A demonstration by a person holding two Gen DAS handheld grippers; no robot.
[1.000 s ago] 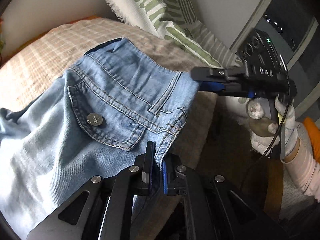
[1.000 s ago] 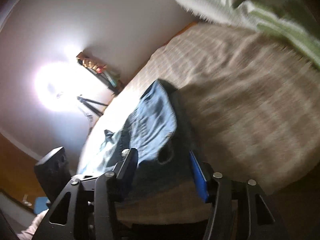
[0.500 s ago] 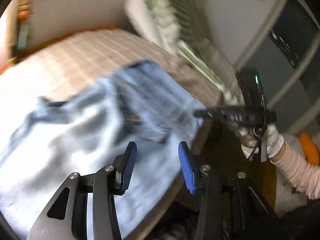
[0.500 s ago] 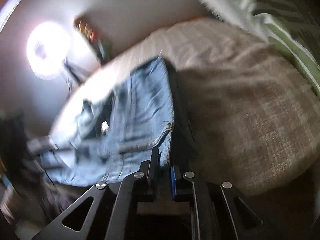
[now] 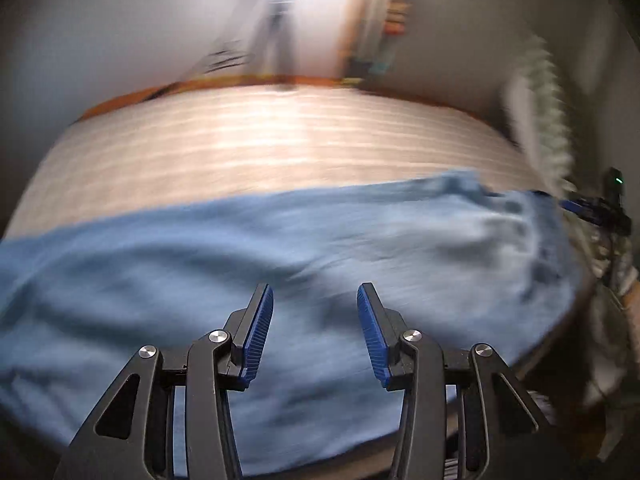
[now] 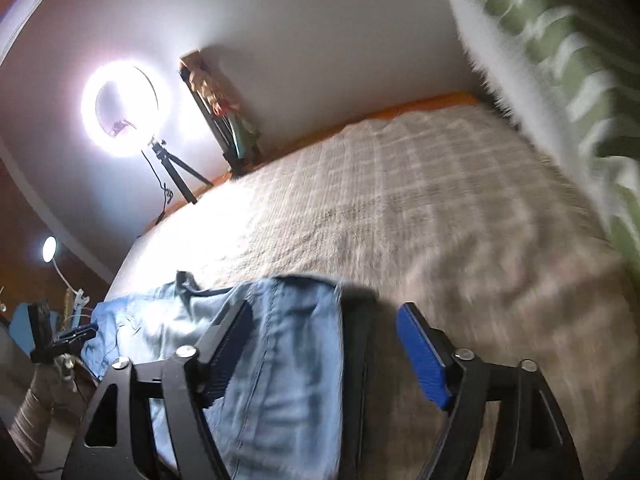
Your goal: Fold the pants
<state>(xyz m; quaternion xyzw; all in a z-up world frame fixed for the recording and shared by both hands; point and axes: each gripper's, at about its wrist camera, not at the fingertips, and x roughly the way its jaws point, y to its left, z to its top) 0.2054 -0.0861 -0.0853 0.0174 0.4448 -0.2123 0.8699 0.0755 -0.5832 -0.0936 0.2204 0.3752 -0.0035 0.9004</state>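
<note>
1. Around the work: a bed (image 6: 420, 208) under a pale checked cover, a green-and-white striped pillow (image 6: 560, 48) at its far right corner, a lit ring light (image 6: 126, 108) on a tripod against the white wall, a tall narrow shelf (image 6: 218, 108) of small items just beside it
2. Further off at the left edge of the right wrist view: a second, smaller round lamp (image 6: 49, 249), glowing
3. Nothing lying on the open cover beyond the denim; only the pillow crowding the corner near the waistband end
4. Blue jeans (image 5: 280, 280) spread flat along the near edge of the bed, long axis running across the left wrist view, side to side
5. Waistband end (image 6: 304, 292) toward the pillow side, legs trailing off toward the opposite end, lighter and rumpled there
6. Heavy blur over the denim in the left wrist view, seams and pocket not readable there
7. Left tool (image 5: 316, 332): blue pads apart at a moderate gap, hovering over the mid-length of the jeans, no cloth between the pads, having just let go and opened
8. Right tool (image 6: 320, 356): pads spread wide, just opened out, waistband corner lying under and between them but pressed by neither
9. Seen from the left wrist: right tool at the far right end of the jeans, a gloved hand (image 5: 618, 276) behind it
</note>
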